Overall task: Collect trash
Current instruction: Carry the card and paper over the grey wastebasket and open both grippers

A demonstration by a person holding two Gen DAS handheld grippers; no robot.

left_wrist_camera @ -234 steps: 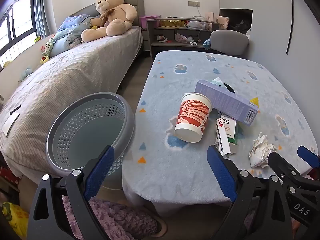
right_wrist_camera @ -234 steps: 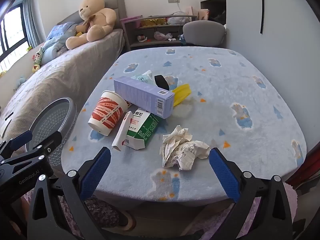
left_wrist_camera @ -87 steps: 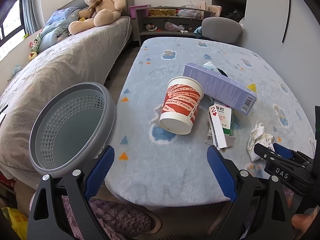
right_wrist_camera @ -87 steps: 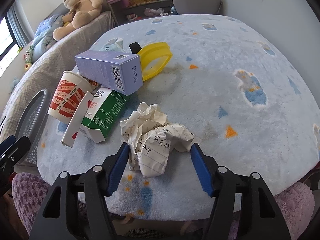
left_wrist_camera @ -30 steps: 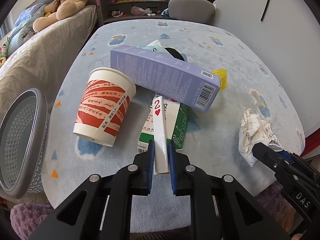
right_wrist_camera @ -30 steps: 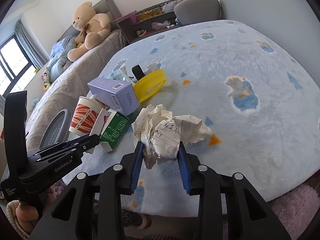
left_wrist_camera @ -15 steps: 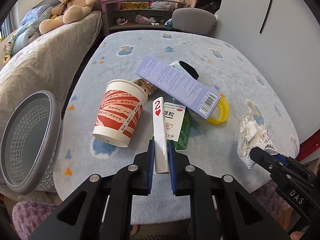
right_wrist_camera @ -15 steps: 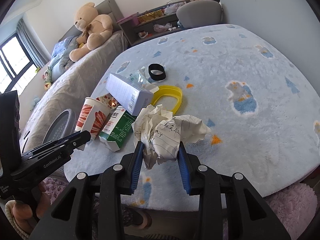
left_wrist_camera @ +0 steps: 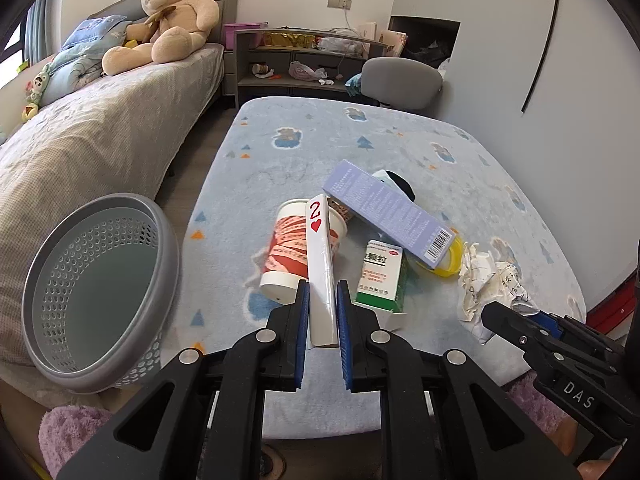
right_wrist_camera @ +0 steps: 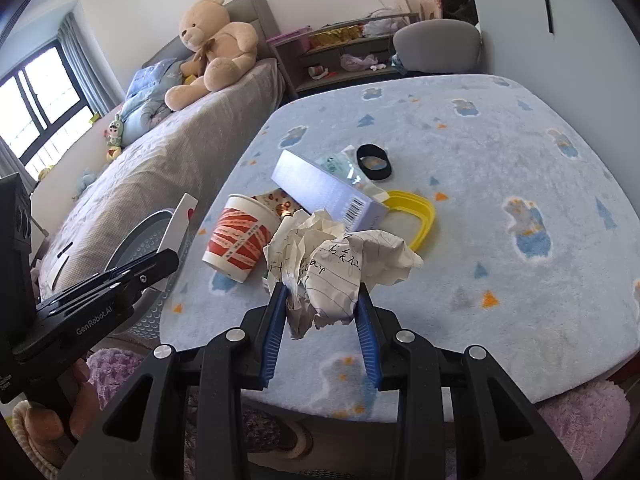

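My left gripper (left_wrist_camera: 321,300) is shut on a white playing-card box (left_wrist_camera: 320,264) marked with a red 2 and heart, held above the table's near edge. My right gripper (right_wrist_camera: 320,300) is shut on a crumpled paper ball (right_wrist_camera: 336,260) with handwriting, also lifted. The paper ball also shows in the left wrist view (left_wrist_camera: 488,280). On the blue table cover (left_wrist_camera: 460,160) lie a red-and-white paper cup (left_wrist_camera: 292,256) on its side, a purple box (left_wrist_camera: 388,216), a green medicine box (left_wrist_camera: 380,276) and a yellow ring (right_wrist_camera: 416,212). A grey perforated basket (left_wrist_camera: 96,296) stands left of the table.
A bed (left_wrist_camera: 100,128) with a teddy bear (left_wrist_camera: 168,16) lies to the left. A grey shelf (left_wrist_camera: 304,64) and a grey chair (left_wrist_camera: 404,80) stand at the back. A black band (right_wrist_camera: 374,162) lies on the table. A purple rug (right_wrist_camera: 588,420) lies below.
Both grippers have pulled back and risen with their loads. The card box now stands clear of the pile. The left view has swung left, bringing more of the basket into sight.
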